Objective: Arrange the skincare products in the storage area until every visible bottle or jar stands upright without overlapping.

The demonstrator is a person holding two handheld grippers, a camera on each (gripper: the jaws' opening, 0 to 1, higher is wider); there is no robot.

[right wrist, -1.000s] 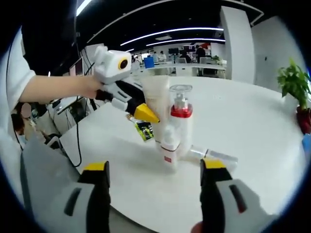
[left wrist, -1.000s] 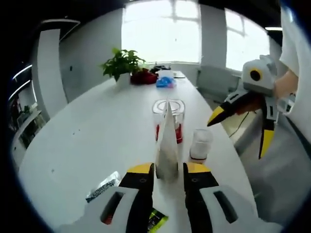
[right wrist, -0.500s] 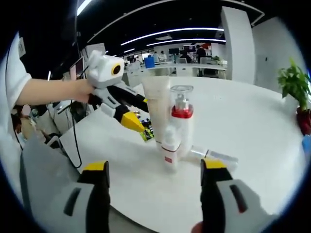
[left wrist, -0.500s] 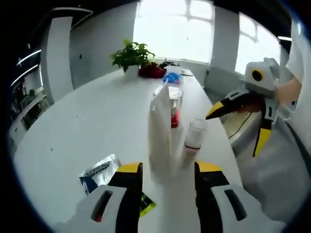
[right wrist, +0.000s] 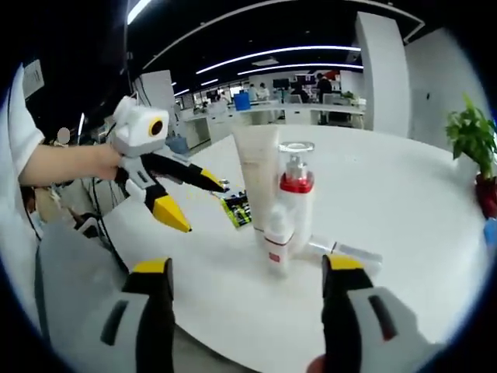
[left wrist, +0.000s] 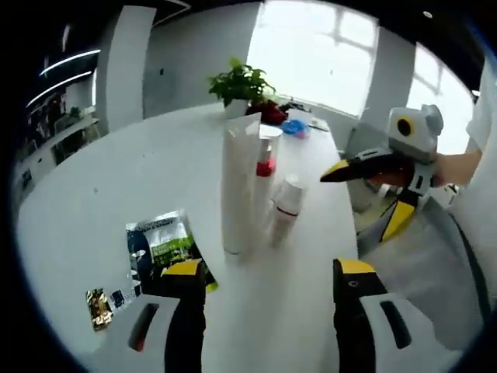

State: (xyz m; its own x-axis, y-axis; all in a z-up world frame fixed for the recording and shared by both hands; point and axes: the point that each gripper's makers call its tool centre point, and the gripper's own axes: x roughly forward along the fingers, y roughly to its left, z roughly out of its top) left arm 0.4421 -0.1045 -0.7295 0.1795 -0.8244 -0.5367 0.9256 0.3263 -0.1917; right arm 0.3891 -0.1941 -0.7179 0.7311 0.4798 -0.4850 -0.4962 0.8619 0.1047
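Note:
A tall white tube (left wrist: 235, 186) stands upright on the white table (left wrist: 116, 179), free of any grip. Right behind it stands a clear pump bottle (left wrist: 265, 165) with a red collar, and a small white bottle (left wrist: 286, 211) stands beside them. My left gripper (left wrist: 270, 272) is open, a short way back from the tube. In the right gripper view the tube (right wrist: 258, 172), pump bottle (right wrist: 295, 203) and small bottle (right wrist: 277, 242) form a tight group, with a clear bottle (right wrist: 347, 252) lying on its side behind. My right gripper (right wrist: 248, 268) is open and holds nothing. The left gripper (right wrist: 194, 203) hangs open to their left.
Flat sachets (left wrist: 161, 245) and a small gold packet (left wrist: 99, 308) lie near the table's front left. A potted plant (left wrist: 245, 81) and a blue item (left wrist: 293, 126) sit at the far end. The right gripper (left wrist: 365, 198) hovers past the table's right edge, held by a hand.
My left gripper has opened, let go of the white tube and drawn back. The tube now stands alone. The right gripper has stayed open and nearly still.

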